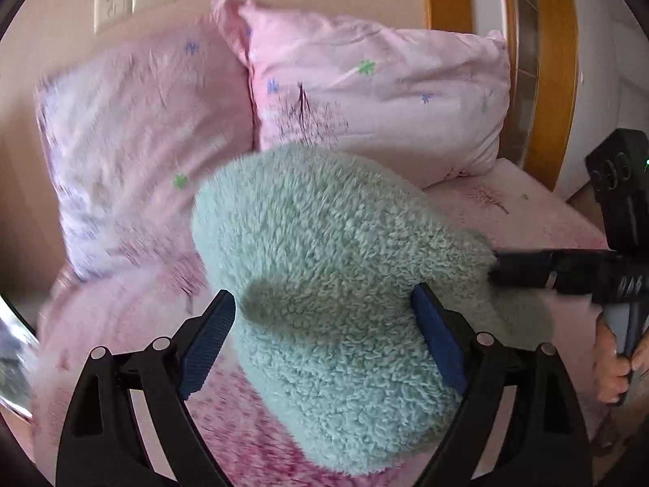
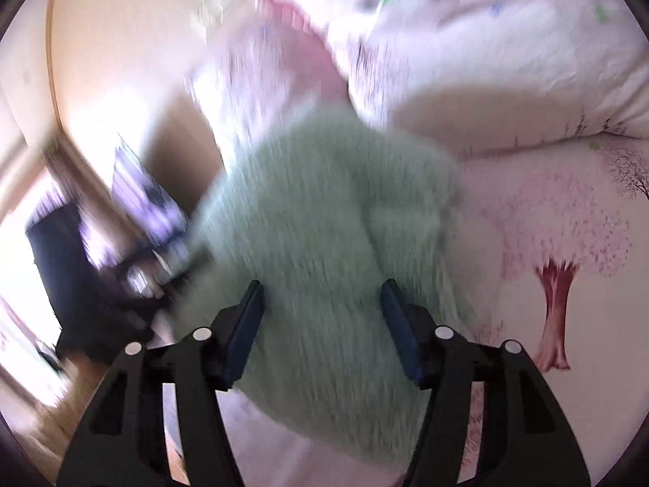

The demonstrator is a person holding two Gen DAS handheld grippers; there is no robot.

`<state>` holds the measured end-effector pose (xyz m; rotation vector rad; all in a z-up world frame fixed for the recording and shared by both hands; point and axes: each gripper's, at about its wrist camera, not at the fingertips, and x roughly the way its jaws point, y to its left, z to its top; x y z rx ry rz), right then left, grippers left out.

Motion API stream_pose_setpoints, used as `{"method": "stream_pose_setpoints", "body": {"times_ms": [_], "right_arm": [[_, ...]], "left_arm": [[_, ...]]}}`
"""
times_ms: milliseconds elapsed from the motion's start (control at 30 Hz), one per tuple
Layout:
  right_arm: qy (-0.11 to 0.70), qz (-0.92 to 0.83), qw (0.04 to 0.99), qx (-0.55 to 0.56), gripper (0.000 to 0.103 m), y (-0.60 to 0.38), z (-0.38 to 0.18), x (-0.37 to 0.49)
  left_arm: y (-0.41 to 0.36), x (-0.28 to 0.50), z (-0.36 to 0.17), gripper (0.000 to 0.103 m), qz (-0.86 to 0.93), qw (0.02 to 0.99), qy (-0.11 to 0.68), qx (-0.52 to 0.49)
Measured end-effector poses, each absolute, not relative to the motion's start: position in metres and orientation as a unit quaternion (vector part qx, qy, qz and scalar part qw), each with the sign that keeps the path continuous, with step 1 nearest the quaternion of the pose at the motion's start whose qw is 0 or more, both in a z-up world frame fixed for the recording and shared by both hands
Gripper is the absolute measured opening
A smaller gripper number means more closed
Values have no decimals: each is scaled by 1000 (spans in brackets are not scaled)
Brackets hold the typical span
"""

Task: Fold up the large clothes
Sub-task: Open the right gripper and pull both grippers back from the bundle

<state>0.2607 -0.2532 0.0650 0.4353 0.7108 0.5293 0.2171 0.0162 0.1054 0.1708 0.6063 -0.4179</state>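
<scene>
Straddling fleece bundle [image 1: 324, 284]: your left gripper [image 1: 324, 339], jaws apart, unclamped. Long axis runs away toward pillows [image 1: 377, 93]. Right gripper [image 2: 322, 332] flanks same bundle; grip indeterminable.

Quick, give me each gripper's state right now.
Left gripper: open, with the green fleece garment between its jaws but not clamped.
Right gripper: appears closed on the green fleece garment, though that view is blurred.
</scene>
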Motion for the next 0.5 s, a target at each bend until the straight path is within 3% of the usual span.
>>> {"method": "stream_pose_setpoints", "body": {"times_ms": [133, 200, 333, 400, 500], "right_arm": [[425, 190, 867, 176, 61, -234, 33, 310], [441, 182, 857, 193, 71, -227, 23, 320], [401, 190, 874, 199, 73, -237, 46, 307], [370, 180, 894, 178, 76, -238, 61, 289], [339, 170, 912, 155, 81, -235, 77, 266]], "left_arm": [[0, 228, 94, 94, -190, 931, 296, 99], [-9, 232, 89, 94, -177, 934, 293, 105], [0, 219, 107, 95, -168, 947, 263, 70], [4, 206, 116, 102, -144, 956, 241, 84], [12, 181, 124, 102, -111, 966, 209, 105]]}}
